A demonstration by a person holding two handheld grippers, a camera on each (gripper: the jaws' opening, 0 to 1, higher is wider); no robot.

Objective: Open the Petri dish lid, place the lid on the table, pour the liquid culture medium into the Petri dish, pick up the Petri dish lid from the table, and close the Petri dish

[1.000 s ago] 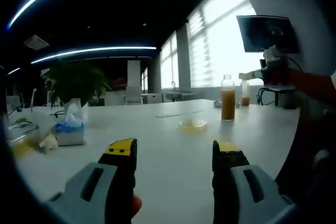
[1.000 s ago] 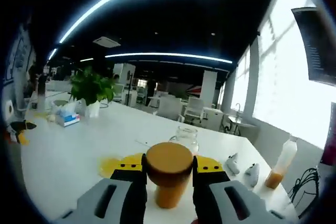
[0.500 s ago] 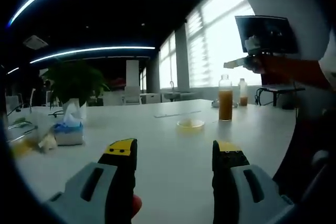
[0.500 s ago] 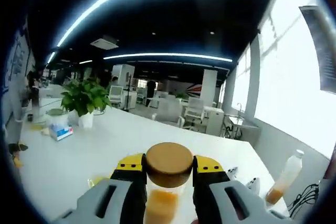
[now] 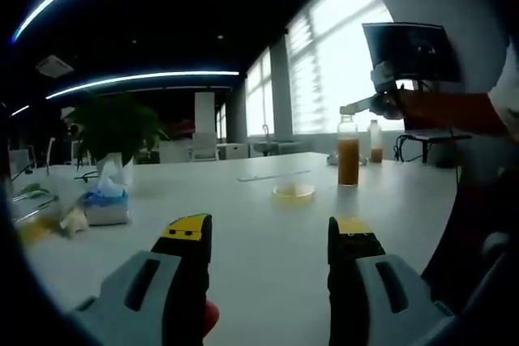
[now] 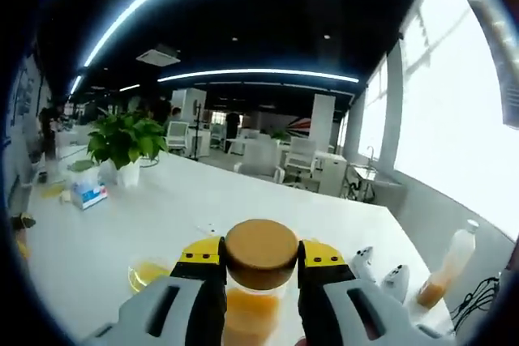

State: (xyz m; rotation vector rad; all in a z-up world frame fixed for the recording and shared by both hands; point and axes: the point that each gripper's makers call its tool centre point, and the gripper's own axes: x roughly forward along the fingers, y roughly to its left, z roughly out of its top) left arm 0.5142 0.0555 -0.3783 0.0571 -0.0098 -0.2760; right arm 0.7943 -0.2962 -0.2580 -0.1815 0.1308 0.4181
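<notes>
Right gripper view, gripper [image 6: 260,266] clasping bottle [image 6: 259,281]

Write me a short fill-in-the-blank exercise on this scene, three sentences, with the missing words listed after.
1. The right hand-held gripper is shut on a jar with a ____ lid.
2. The liquid in the Petri dish is ____ in colour.
3. The left hand-held gripper hangs over the white table with its jaws ____.

Missing words: brown; yellow; open
</notes>
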